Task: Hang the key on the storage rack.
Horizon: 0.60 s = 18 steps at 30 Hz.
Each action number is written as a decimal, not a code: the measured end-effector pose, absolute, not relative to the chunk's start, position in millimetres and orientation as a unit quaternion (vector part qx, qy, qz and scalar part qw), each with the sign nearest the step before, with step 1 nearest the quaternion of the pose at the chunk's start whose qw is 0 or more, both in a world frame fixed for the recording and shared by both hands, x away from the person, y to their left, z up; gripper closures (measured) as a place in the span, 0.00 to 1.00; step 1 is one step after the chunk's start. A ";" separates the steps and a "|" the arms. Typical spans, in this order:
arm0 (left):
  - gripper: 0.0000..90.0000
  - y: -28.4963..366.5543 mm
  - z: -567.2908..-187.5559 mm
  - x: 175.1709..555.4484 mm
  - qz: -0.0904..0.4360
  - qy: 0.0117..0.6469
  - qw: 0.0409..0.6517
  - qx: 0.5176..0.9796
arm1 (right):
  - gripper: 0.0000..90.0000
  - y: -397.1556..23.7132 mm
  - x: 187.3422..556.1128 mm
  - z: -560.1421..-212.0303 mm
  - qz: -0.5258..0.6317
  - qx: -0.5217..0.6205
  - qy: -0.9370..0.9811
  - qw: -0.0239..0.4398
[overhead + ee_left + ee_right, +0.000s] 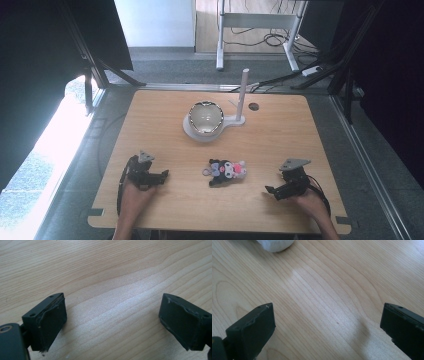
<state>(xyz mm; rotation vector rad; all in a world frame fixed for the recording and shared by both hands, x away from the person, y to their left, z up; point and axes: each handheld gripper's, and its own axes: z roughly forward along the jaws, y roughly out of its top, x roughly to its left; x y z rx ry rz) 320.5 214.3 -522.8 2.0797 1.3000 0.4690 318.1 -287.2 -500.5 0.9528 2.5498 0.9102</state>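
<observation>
Two hands rest at the near edge of a wooden bench (pixel 150 210), each holding a hand-held gripper, with a small plush toy between them.

The left hand-held gripper (pixel 162 175) lies left of the plush toy (pixel 227 171) and the right hand-held gripper (pixel 270 190) lies right of it; both point inward toward the toy, well apart from it, with jaws spread wide and nothing between them but bare wood. The toy is black with pink and white parts and lies on its side. Beyond the toy stands a shiny metal bowl (pixel 205 117) on a white stand (pixel 235 120) with an upright post. Picking up the toy likely calls for one gripper to come in low and level, straddle the soft body at its thickest part, then close gently before lifting.
</observation>
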 end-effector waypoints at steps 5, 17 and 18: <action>0.09 214.4 -522.8 320.5 0.178 0.494 0.317 0.790 | 0.00 -284.0 320.7 -497.4 0.311 0.318 0.886 0.130; 0.09 214.4 -522.8 320.6 0.178 0.494 0.317 0.790 | 0.00 -272.6 329.7 -489.8 0.300 0.297 0.898 0.120; 0.09 214.3 -522.8 320.5 0.178 0.494 0.317 0.790 | 0.00 -271.4 330.4 -489.3 0.298 0.296 0.900 0.119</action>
